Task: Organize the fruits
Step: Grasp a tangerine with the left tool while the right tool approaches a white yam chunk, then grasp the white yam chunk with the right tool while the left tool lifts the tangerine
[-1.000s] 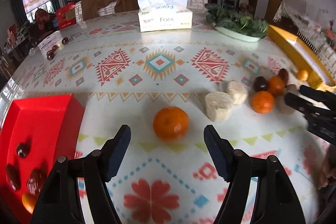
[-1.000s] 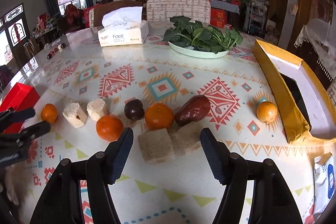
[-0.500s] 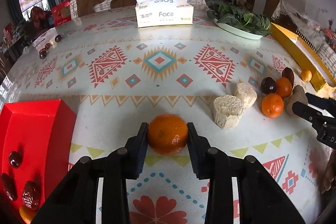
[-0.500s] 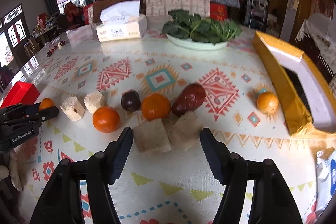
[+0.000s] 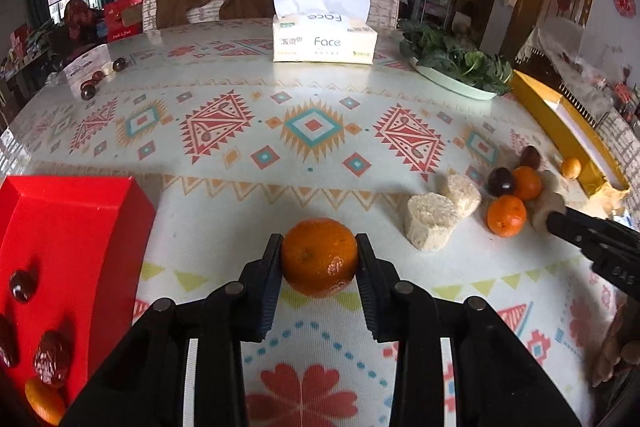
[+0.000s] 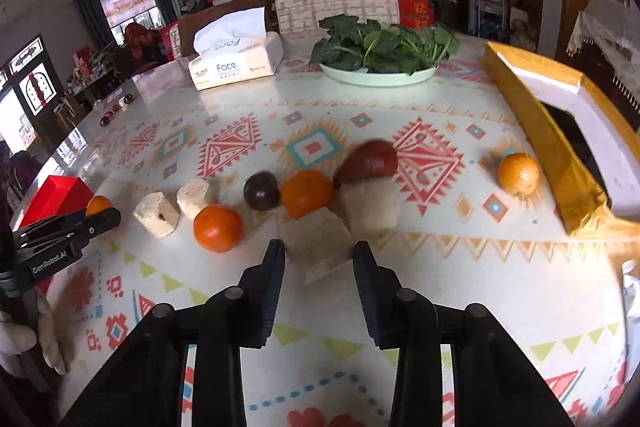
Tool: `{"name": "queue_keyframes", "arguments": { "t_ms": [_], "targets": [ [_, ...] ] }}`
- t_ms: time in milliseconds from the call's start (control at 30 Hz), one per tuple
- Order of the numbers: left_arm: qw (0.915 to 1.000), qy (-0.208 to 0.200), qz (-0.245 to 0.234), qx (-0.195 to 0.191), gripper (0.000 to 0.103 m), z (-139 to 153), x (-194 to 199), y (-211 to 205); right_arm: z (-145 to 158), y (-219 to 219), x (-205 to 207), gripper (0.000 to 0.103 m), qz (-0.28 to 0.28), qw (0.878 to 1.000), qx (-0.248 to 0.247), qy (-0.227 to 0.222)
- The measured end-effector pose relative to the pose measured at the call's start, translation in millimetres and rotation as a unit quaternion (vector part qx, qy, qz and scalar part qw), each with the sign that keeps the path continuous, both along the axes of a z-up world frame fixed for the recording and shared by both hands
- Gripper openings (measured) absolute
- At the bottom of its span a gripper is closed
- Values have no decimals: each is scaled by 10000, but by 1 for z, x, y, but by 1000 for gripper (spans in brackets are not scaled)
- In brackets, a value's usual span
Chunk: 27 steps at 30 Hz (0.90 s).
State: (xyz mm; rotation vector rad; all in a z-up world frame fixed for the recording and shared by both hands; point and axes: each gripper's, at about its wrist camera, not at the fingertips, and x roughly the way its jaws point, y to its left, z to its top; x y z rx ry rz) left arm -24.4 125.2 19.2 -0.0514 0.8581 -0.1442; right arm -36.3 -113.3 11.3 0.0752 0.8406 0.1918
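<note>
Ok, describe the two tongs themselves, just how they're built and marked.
Both are matte black plastic. The left tongs have two flat ribbed fingers on angular arms, round pivot bolts and white slots. The right tongs match. Seen side-on from the right wrist, the left carries white "GenRobot.AI" lettering.

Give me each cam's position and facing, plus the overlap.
Left wrist: on left gripper, looks down-forward at the clamped orange; red box at left.
Right wrist: on right gripper, jaws closing on a pale block; a hand at left.
Shared: tissue box, greens plate, each other's gripper.
</note>
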Motion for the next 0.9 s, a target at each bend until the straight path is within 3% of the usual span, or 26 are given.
{"name": "queue_keyframes", "arguments": {
  "t_ms": [167, 300, 500, 533, 600, 900],
  "targets": [
    [9996, -178, 55, -198, 34, 17, -29, 16, 1, -2, -3, 40, 74, 9999, 133, -32],
    [9986, -372, 161, -346, 34, 34, -54, 34, 5, -4, -8, 62, -149, 9998, 17, -89],
    [9965, -536, 348, -543, 34, 46, -84, 58, 3, 11, 3, 65, -52, 9995, -298, -36],
    [9960, -559, 394, -567, 34, 47, -88, 63, 0, 14, 5, 65, -17, 9994, -337, -14],
    [9949, -602, 511, -622, 34, 50, -97, 75, -3, 15, 5, 34, -1, 9994, -358, 37],
    [9870, -734, 1186, -803, 34, 53, -121, 138, 24, 26, -25, 34, -38, 9998, -61, -159]
  ]
}}
